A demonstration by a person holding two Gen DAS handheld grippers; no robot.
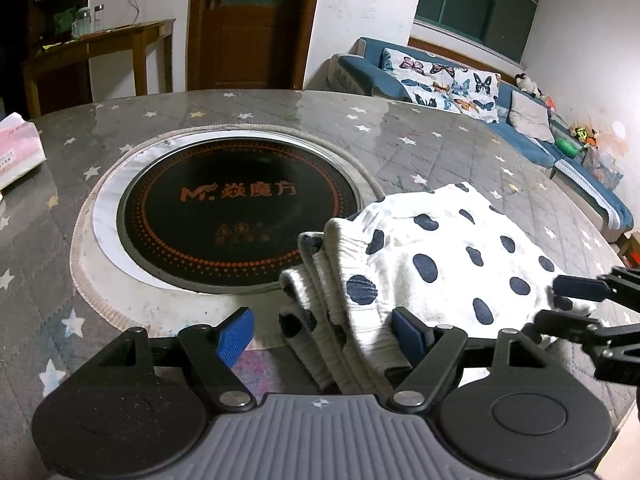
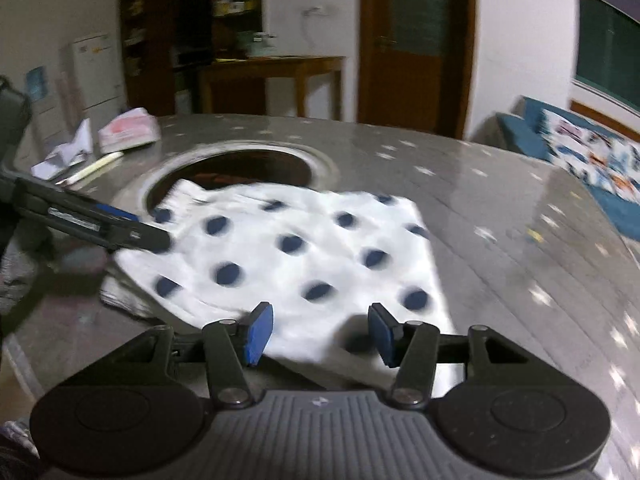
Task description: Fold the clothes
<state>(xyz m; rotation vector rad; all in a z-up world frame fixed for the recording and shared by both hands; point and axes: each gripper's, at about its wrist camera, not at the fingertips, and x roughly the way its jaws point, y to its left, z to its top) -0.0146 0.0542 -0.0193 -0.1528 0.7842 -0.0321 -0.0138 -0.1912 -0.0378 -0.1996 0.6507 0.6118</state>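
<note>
Left tool [image 1: 324,334]: jaws stand wide apart. The folded edge of the garment [image 1: 420,256] lies between the blue pads [image 1: 236,336]. The right-hand pad sits against or over the cloth; whether it presses cannot be told. The left-hand pad is clear of the fabric, so nothing is gripped.

Right tool [image 2: 320,332]: jaws partly open, with a clear gap between the pads [image 2: 258,330]. They hang over the near edge of the garment [image 2: 288,256]; no cloth is pinched between them. This view is blurred.

Garment: white with dark blue spots, folded into a flat stack on the counter [image 1: 460,140]. Layered folded edges show at its left side in the left wrist view. Its far corner overlaps the rim of the round black cooktop [image 1: 240,216] set into the middle of the counter.

Counter: covered in a grey quilted cloth with star print under a glossy sheet.

Farther along the counter: a pink tissue pack [image 2: 128,128], crumpled paper [image 2: 66,152] and a pen-like stick [image 2: 94,166] lie at the left edge, well apart from the garment.

Beyond the counter: a wooden side table [image 1: 100,52], a brown door [image 1: 248,20] and a blue sofa [image 1: 520,120] with a butterfly-print cover.
</note>
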